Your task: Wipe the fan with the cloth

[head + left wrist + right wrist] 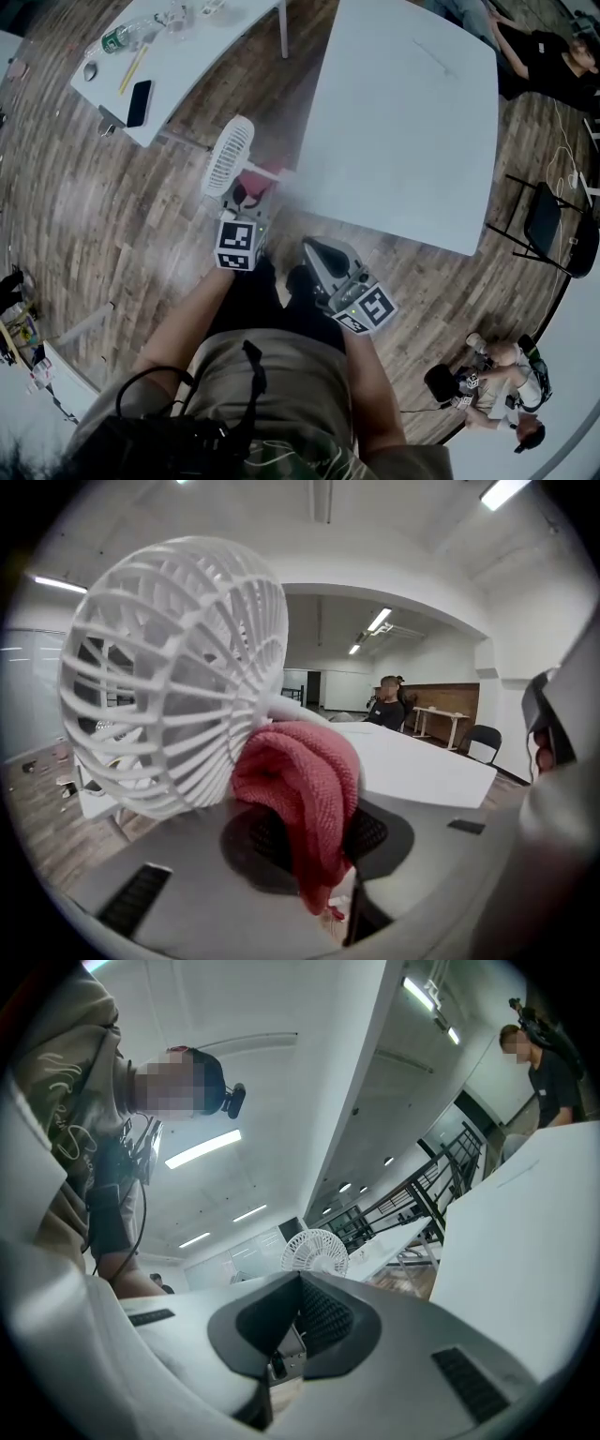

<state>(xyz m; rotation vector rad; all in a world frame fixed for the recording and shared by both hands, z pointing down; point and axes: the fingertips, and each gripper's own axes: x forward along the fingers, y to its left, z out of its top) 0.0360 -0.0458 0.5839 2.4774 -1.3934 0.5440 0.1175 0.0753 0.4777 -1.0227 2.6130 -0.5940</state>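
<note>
My left gripper (pixel 246 199) holds a small white fan (pixel 230 155) up over the wooden floor, its round grille tilted to the left. A red cloth (pixel 255 184) is pinched between the jaws. In the left gripper view the cloth (pixel 305 794) hangs folded between the pads, and the fan's grille (pixel 173 672) fills the left; its stem comes out from behind the cloth. I cannot tell whether the stem is in the grip too. My right gripper (pixel 322 255) is shut and holds nothing, just right of the left one. In the right gripper view the fan (pixel 315 1252) shows beyond the closed jaws.
A large white table (pixel 403 112) stands just right of the fan. A second white table (pixel 187 70) at the upper left carries a phone, a bottle and a pencil. A folding chair (pixel 548 220) stands at the right. One person crouches at the lower right (pixel 497 375), another sits at the upper right (pixel 544 52).
</note>
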